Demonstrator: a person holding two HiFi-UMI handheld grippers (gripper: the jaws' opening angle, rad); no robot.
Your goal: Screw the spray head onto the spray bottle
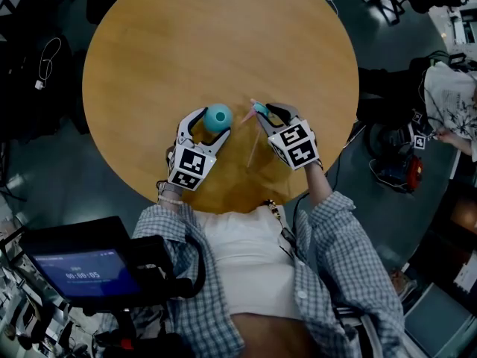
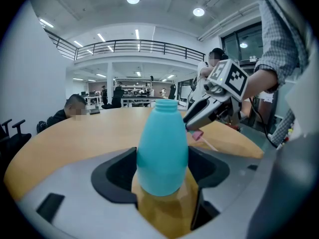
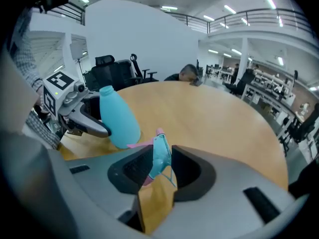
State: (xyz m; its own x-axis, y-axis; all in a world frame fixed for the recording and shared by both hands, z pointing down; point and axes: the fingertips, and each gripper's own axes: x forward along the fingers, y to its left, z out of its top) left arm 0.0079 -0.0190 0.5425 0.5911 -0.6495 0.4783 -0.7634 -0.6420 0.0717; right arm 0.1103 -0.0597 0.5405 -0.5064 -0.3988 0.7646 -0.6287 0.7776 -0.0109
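Left gripper view: the left gripper's (image 2: 163, 176) fingers are clamped on both sides of the teal spray bottle (image 2: 162, 148), which stands open-necked on the wooden table (image 1: 223, 43). The right gripper (image 3: 162, 171) pinches the teal-and-pink spray head (image 3: 160, 156) between its fingers, near the bottle's neck. Black-and-white square markers cover each cube (image 1: 188, 167). The writing on the screen (image 1: 83, 273) is too small to read.
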